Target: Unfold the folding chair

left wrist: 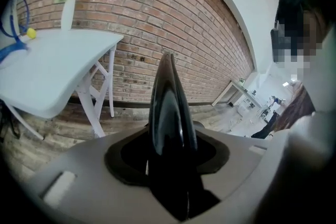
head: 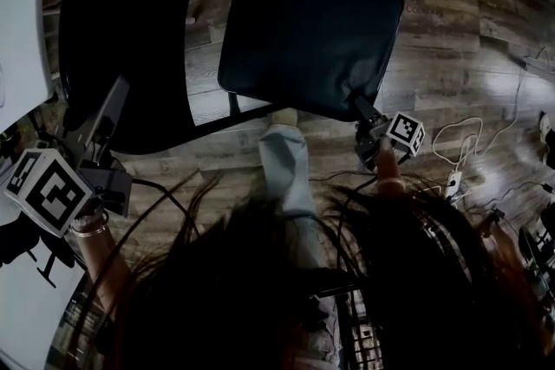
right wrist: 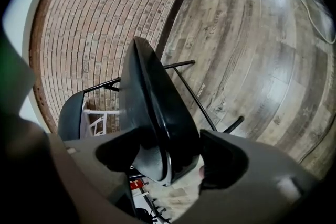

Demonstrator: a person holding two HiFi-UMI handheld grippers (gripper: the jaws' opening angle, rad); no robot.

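Note:
The folding chair stands on the wooden floor in front of me. In the head view its black backrest (head: 130,30) is at the upper left and its black padded seat (head: 308,22) in the middle. My left gripper (head: 108,113) reaches up to the backrest's lower edge. In the left gripper view that edge (left wrist: 169,102) stands between the jaws of the left gripper (left wrist: 169,152) with a gap on each side, so it is open. My right gripper (head: 364,113) is at the seat's near right corner. The seat (right wrist: 152,102) fills the right gripper (right wrist: 168,157), shut on its rim.
A white table (left wrist: 47,71) with a vase (left wrist: 67,8) stands by the brick wall (left wrist: 157,23), close on the left. White cables (head: 460,143) and a power strip lie on the floor at the right. My own leg (head: 284,160) is just below the seat.

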